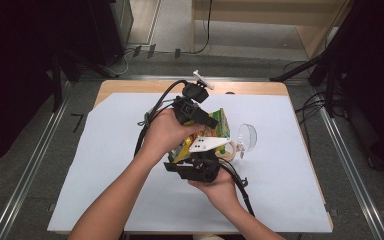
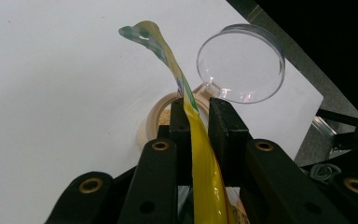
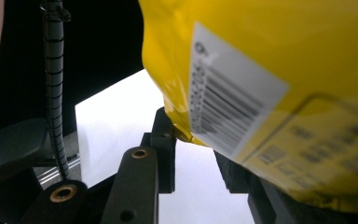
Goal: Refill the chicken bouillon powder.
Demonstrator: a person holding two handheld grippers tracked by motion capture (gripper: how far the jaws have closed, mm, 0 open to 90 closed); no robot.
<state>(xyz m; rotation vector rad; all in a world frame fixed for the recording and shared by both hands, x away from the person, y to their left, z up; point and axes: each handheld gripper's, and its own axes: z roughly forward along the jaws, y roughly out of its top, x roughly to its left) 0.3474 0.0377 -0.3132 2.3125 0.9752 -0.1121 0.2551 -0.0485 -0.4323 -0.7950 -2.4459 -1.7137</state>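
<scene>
my left gripper (image 2: 198,126) is clamped on the yellow pouch (image 2: 205,177), its two black jaws pressed against the pouch's flat sides with the thin foil running edge-on between them. the pouch's torn top (image 2: 144,35) curls up and away past my jaw tips, green and white at the rim. in the high view my left hand (image 1: 162,132) holds that gripper above the middle of the table, over the white sheet (image 1: 105,165).

my right gripper (image 3: 193,140) grips the same pouch at another edge; in the right gripper view a corner of the yellow foil sits between the jaws, narrow gap, and the pouch's back panel with its barcode label (image 3: 223,107) hangs close over the lens. in the high view my right hand (image 1: 220,187) holds that gripper just beneath and beside the pouch.

straight below the pouch's edge, in the left gripper view, stands a round beige container (image 2: 161,119) on the sheet, with pale grainy contents visible inside its rim. its clear lid (image 2: 240,63) stands tipped up, joined to the container's far side. i cannot tell what is inside the pouch.
</scene>
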